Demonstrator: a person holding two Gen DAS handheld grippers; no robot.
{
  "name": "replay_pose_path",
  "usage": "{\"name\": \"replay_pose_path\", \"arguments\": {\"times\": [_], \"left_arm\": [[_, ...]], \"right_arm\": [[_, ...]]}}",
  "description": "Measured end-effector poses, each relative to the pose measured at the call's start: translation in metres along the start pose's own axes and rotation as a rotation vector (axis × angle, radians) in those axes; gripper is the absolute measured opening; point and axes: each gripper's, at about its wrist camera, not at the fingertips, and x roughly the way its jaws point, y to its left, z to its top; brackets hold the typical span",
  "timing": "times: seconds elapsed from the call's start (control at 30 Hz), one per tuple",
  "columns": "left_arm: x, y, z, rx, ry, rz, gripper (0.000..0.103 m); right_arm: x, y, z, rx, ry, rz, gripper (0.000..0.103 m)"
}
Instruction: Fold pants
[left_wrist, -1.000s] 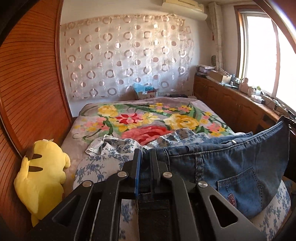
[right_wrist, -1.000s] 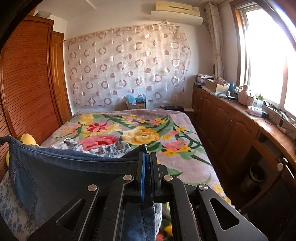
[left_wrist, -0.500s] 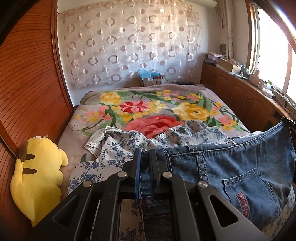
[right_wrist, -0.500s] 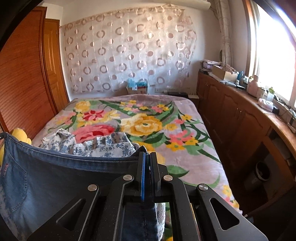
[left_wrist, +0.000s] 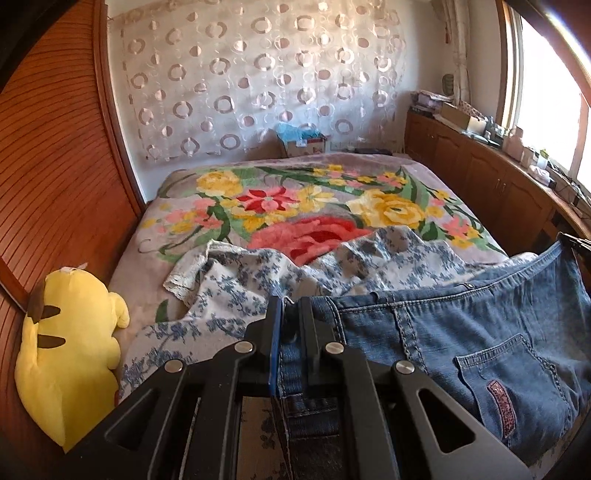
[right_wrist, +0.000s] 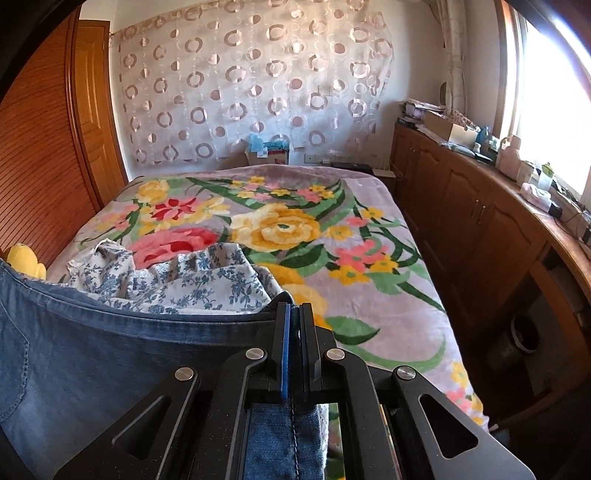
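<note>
The blue denim pants (left_wrist: 461, 332) hang stretched by the waistband between my two grippers, above the near end of the bed. My left gripper (left_wrist: 290, 314) is shut on one waistband corner; a back pocket with a patch (left_wrist: 498, 402) shows to its right. My right gripper (right_wrist: 293, 314) is shut on the other waistband corner, and the pants (right_wrist: 92, 354) spread to its left. The right gripper's tip shows at the far right of the left wrist view (left_wrist: 576, 243).
A crumpled blue-flowered white garment (left_wrist: 295, 273) lies on the floral blanket (left_wrist: 314, 206) under the pants; it shows in the right wrist view too (right_wrist: 177, 277). A yellow plush toy (left_wrist: 62, 354) sits by the wooden wardrobe (left_wrist: 55, 166) at left. Wooden cabinets (right_wrist: 480, 229) run along the right.
Both grippers have tilted down and moved forward over the bed with the pants still held. More of the flowered garment and the blanket shows now.
</note>
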Motion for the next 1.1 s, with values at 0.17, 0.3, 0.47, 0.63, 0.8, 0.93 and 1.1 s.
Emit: {"name": "replay_pose_path", "arguments": {"times": [0.17, 0.3, 0.47, 0.63, 0.8, 0.93, 1.1], "left_arm": [[0.009, 0.002, 0.003, -0.004, 0.008, 0.001, 0.009], [0.008, 0.000, 0.001, 0.011, 0.021, -0.004, 0.009], [-0.006, 0.002, 0.000, 0.006, 0.027, -0.020, 0.022], [-0.027, -0.007, -0.009, 0.023, 0.009, -0.042, 0.053], [-0.050, -0.019, -0.024, 0.014, -0.009, -0.108, 0.081], [-0.058, -0.033, -0.039, 0.032, 0.013, -0.114, 0.081], [-0.072, -0.040, -0.063, 0.031, 0.029, -0.150, 0.081]], "right_arm": [[0.006, 0.002, 0.001, 0.004, 0.003, -0.006, 0.004], [0.005, 0.001, -0.001, 0.019, 0.017, -0.019, 0.006], [-0.013, 0.002, 0.000, 0.038, 0.014, 0.005, 0.008], [-0.042, 0.018, -0.009, 0.014, 0.002, 0.051, 0.023], [-0.069, 0.038, -0.034, -0.007, 0.006, 0.121, 0.043], [-0.083, 0.056, -0.059, -0.015, 0.039, 0.176, 0.045], [-0.104, 0.070, -0.087, -0.025, 0.071, 0.224, 0.045]]}}
